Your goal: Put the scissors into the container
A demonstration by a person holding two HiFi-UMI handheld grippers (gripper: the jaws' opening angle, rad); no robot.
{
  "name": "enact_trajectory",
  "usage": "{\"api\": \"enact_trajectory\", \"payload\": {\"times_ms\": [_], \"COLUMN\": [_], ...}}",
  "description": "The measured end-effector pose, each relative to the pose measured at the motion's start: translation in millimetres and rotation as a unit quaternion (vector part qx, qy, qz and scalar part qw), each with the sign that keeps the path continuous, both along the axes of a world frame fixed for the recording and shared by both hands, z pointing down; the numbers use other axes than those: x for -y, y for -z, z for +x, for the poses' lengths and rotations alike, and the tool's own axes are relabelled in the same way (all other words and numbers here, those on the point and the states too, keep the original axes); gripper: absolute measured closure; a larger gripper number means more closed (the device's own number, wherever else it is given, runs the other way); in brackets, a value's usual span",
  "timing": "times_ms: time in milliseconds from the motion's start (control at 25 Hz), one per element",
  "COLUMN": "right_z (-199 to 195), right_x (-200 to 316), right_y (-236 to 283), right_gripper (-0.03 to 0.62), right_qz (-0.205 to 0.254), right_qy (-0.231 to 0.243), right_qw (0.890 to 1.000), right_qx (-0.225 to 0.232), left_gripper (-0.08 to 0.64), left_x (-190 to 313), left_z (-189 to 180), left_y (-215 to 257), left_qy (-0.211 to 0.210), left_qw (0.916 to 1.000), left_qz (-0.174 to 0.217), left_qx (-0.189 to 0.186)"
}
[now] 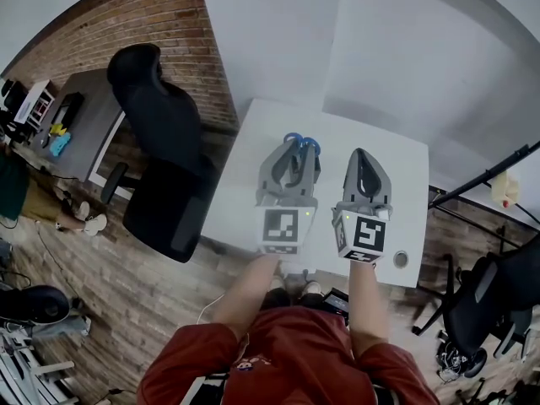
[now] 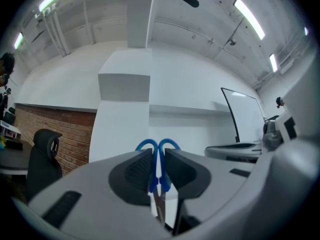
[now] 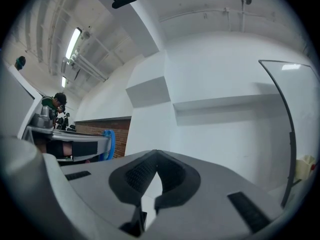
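Observation:
Scissors point(image 1: 293, 138) with blue handle rings are pinched upright in my left gripper point(image 1: 300, 148) above the white table point(image 1: 253, 159). In the left gripper view the pads point(image 2: 135, 170) press on the handles point(image 2: 150, 145) from both sides; the rings stick out past the tips and the metal blades run back between the jaws. My right gripper point(image 1: 361, 155) hovers just to the right, shut with its tips touching and nothing in them point(image 3: 156, 154). From the right gripper view a blue ring point(image 3: 109, 143) shows at the left. No container appears in any view.
A black office chair point(image 1: 164, 142) stands left of the table, with a grey desk point(image 1: 89, 116) farther left. A round cable hole point(image 1: 401, 259) is near the table's front right corner. A black stand point(image 1: 485, 177) and another chair point(image 1: 498, 302) are at the right.

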State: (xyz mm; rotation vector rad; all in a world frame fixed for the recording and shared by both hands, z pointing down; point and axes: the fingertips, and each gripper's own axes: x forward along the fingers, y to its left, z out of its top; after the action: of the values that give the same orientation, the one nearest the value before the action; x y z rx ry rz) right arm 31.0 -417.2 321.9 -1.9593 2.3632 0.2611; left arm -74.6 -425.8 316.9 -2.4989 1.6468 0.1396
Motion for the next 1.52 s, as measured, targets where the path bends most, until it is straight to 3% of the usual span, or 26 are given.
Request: {"api": "enact_trajectory", "payload": {"times_ms": [440, 800, 1120, 1520], "right_z": [16, 6, 3, 7], "right_x": [12, 29, 46, 58], "right_y": [-18, -39, -63, -94], "right_gripper": [0.584, 0.584, 0.584, 0.584], "right_qz": [-0.02, -0.019, -0.036, -0.066], "right_qy": [-0.003, 0.015, 0.023, 0.022], "right_qw": [1.0, 1.0, 0.999, 0.998], "right_qx": [0.005, -0.001, 0.004, 0.005], "left_gripper": [0.482, 0.482, 0.482, 0.482], "left_x": [20, 35, 46, 59], "left_z": [9, 11, 14, 22], "left_y": [-27, -56, -73, -109], "left_qy": [0.006, 0.0, -0.008, -0.027], "left_qw": [0.9997, 0.9996, 0.9999, 0.9995], "left_qz": [-0.021, -0.012, -0.006, -0.016], "left_qx": [0.012, 0.024, -0.011, -0.005]}}
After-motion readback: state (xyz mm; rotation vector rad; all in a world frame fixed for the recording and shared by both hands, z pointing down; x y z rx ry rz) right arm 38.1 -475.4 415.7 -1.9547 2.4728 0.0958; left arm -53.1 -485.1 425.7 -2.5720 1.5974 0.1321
